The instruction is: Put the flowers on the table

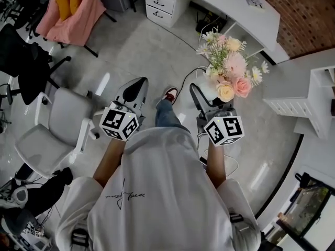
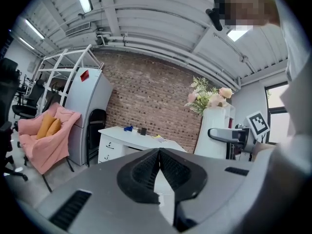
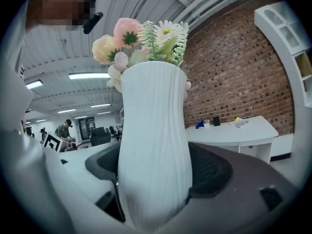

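Grey polished floor (image 1: 131,51) fills the head view, and a brick wall (image 3: 229,67) closes the room behind. Against that wall stands the long white table (image 1: 230,4), with small items lying on its top and a drawer unit (image 1: 162,4) under its left end. A white office chair (image 1: 63,124) sits to the person's left, and another chair draped in pink cloth (image 1: 68,14) is farther off.

The person, in a white shirt (image 1: 157,192), stands facing the table with both tools held out. The left gripper (image 2: 159,155) has its ribbed pads pressed together with nothing between them. The right gripper (image 3: 156,172) is clenched around the lower body of a white ribbed vase (image 3: 153,106), which stands upright. The flowers (image 1: 230,67), pink, cream and white with green sprigs, rise out of the vase's mouth, carried above the floor, not yet on the table.
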The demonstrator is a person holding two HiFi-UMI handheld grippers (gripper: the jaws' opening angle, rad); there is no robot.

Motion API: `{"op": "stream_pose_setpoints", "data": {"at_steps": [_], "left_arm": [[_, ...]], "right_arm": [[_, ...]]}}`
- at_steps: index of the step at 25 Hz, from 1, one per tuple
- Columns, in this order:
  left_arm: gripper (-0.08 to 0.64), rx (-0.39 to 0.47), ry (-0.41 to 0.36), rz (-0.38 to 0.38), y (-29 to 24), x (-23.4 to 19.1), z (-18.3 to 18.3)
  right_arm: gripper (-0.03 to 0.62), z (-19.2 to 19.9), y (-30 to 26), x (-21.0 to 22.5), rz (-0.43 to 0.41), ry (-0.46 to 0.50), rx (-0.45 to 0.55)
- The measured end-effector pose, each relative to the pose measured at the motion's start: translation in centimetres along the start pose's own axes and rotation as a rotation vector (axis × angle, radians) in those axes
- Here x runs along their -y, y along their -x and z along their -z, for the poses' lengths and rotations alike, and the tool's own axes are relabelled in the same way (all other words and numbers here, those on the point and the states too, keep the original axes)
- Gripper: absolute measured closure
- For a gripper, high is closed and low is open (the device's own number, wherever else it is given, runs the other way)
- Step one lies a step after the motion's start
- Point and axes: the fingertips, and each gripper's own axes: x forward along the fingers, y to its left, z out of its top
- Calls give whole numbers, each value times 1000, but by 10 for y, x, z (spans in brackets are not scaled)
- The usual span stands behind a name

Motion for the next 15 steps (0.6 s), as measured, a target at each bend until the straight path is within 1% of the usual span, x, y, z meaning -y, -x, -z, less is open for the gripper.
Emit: {"op": "stream_pose_setpoints", "data": {"at_steps": [5, 12, 15], "left_arm": [[554, -20, -24, 28, -62, -30, -23], [554, -10, 4, 41, -147, -68, -54], [554, -4, 7, 42, -177, -84, -61]], "right_arm": [[176, -13, -64, 29, -9, -5, -9], [176, -32, -141, 79, -19, -9, -37], [176, -39, -168, 95, -17, -6, -39]]}}
